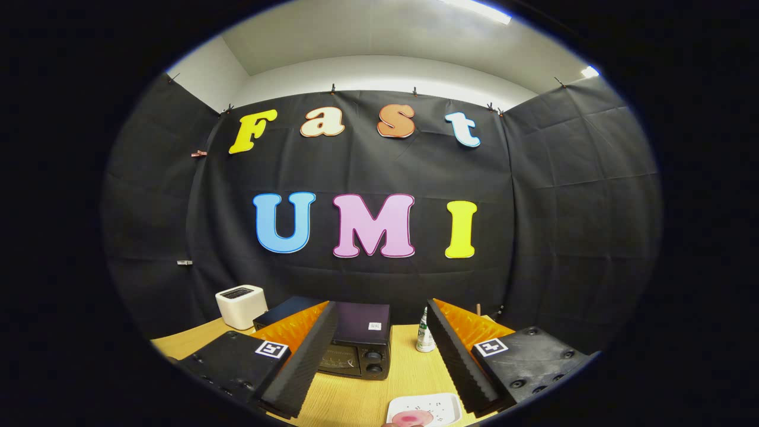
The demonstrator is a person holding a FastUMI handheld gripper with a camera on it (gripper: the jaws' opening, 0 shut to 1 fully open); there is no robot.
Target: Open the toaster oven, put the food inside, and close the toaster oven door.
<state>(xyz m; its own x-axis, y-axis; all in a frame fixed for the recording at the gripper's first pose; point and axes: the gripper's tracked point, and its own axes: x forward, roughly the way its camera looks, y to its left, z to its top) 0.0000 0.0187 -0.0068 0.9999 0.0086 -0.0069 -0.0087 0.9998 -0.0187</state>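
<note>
A black toaster oven (357,345) stands on the wooden table (409,370), partly behind my left finger (299,362); its door looks shut, with two knobs at its right side. Close below, between the fingers and near the right finger (459,365), lies a white plate (426,409) with a pink round piece of food (409,419) on it. My gripper (379,409) is open, its fingers wide apart with nothing between them, held above the table and well short of the oven.
A white box-shaped appliance (241,305) stands at the back left of the table. A small bottle (424,335) stands to the right of the oven, beside my right finger. Black cloth walls close off the booth behind and at both sides.
</note>
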